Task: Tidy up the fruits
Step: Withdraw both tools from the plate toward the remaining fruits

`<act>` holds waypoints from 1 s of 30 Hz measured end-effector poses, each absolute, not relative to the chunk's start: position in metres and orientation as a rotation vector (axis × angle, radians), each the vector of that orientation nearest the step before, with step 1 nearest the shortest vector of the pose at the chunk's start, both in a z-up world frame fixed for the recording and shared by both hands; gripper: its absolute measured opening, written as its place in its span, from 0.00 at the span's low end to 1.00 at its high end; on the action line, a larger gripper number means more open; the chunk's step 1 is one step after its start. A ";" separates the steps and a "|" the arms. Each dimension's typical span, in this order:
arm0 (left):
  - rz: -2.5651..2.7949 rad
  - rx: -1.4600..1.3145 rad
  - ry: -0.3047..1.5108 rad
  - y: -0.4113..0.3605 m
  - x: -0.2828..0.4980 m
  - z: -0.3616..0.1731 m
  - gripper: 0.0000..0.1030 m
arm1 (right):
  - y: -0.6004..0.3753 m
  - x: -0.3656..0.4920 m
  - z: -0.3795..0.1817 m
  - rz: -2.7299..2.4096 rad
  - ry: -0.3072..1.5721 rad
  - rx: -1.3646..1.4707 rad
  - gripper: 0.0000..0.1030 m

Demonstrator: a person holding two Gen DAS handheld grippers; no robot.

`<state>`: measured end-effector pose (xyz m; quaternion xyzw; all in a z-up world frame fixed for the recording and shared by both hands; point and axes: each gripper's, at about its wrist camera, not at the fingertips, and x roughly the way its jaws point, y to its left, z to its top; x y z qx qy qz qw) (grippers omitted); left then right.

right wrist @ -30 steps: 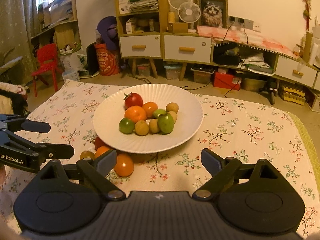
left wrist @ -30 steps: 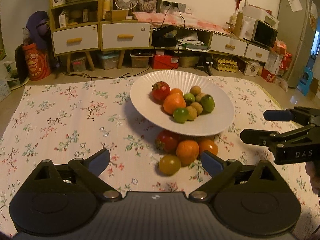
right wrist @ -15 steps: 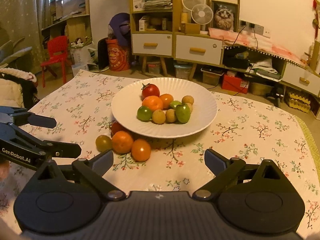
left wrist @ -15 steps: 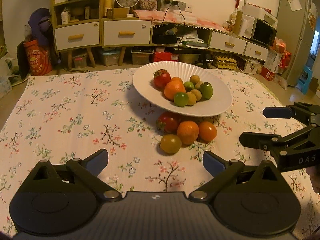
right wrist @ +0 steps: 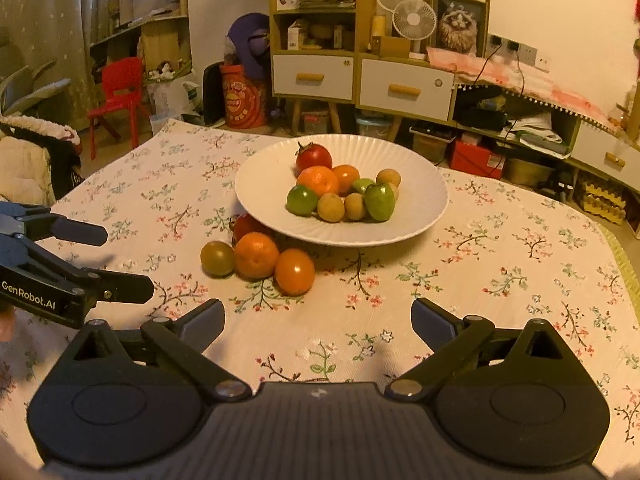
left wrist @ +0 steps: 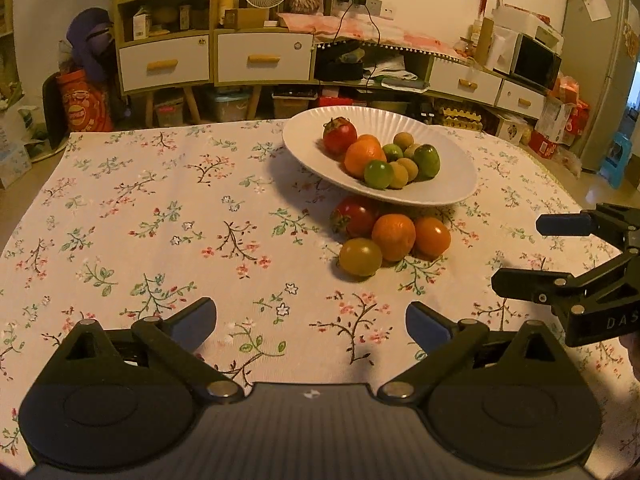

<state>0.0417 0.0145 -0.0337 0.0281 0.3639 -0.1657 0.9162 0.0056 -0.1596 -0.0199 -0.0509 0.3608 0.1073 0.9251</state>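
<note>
- four loose fruits sit in a touching cluster on the floral tablecloth (left wrist: 160,216), just at the near rim of the white plate (left wrist: 312,148): a red tomato (left wrist: 354,218), an orange mandarin (left wrist: 393,237), an orange tomato (left wrist: 432,237) and a yellow-green tomato (left wrist: 360,257).
- the plate holds a pile of red, orange, green and tan fruits.
- the left gripper (left wrist: 311,322) has its jaws spread wide with nothing between them; the cluster lies ahead of it, slightly to its right, well apart.
- the right gripper (right wrist: 318,320) is also spread wide and holds nothing; the cluster lies ahead, slightly to its left.
</note>
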 end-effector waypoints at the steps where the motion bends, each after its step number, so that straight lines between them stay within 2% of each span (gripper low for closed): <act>1: -0.341 0.065 0.745 0.014 0.041 -0.035 0.97 | -0.160 0.006 -0.021 0.220 0.742 -0.105 0.97; 23: -0.356 0.146 0.700 -0.009 0.057 -0.062 0.97 | -0.161 0.009 -0.036 0.212 0.774 -0.124 0.98; 30: -0.383 0.133 0.675 -0.018 0.064 -0.059 0.81 | -0.165 0.011 -0.039 0.204 0.784 -0.123 0.98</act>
